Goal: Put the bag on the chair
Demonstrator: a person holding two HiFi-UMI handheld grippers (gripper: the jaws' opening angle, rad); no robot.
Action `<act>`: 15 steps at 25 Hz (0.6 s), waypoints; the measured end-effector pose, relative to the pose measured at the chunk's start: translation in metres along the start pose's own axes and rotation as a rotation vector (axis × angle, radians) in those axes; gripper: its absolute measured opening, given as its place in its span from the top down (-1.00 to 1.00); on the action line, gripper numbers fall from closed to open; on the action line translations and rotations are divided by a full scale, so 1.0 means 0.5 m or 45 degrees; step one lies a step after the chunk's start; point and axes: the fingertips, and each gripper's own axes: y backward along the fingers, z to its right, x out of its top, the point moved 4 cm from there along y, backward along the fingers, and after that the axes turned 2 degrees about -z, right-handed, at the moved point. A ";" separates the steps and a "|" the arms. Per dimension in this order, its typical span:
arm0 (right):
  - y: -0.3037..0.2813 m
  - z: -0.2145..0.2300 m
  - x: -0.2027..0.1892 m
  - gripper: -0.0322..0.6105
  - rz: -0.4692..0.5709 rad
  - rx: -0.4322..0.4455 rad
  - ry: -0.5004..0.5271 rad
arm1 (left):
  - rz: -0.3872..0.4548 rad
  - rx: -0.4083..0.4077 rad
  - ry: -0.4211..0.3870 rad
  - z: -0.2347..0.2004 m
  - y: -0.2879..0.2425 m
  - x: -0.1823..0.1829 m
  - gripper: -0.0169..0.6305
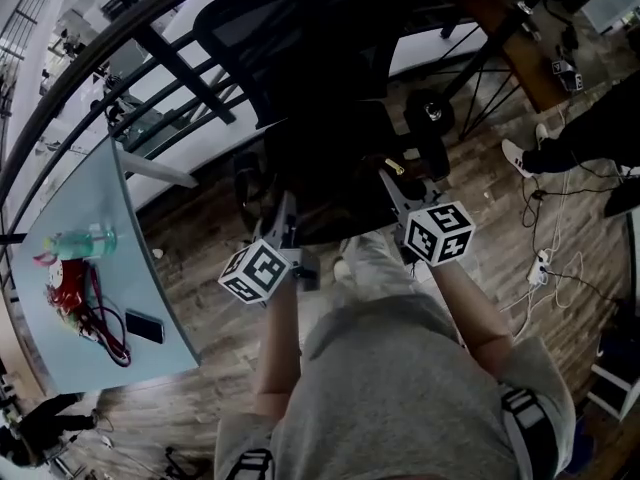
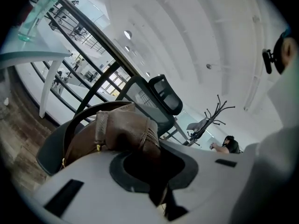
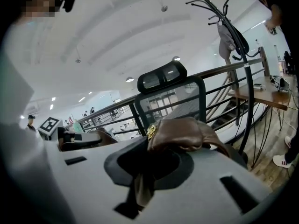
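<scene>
The left claw (image 2: 158, 192) was closed tight on a fold of the brown leather bag (image 2: 122, 130), and the right claw (image 3: 139, 186) on another fold. The bag was at frame centre, before the black mesh office chair (image 3: 170, 97).

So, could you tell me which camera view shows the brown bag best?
The left gripper view: the bag fills the middle, its brown leather and seams clear. The right gripper view shows one fold with a brass fitting. The head view leaves it a dark, unclear shape.
</scene>
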 end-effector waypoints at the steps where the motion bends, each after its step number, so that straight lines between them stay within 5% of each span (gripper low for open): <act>1: -0.011 0.008 -0.004 0.82 -0.010 0.002 -0.001 | -0.001 0.008 0.003 -0.007 -0.011 -0.002 0.88; 15: -0.183 0.141 -0.070 0.82 -0.123 -0.008 -0.020 | -0.063 0.111 0.018 -0.132 -0.184 -0.046 0.88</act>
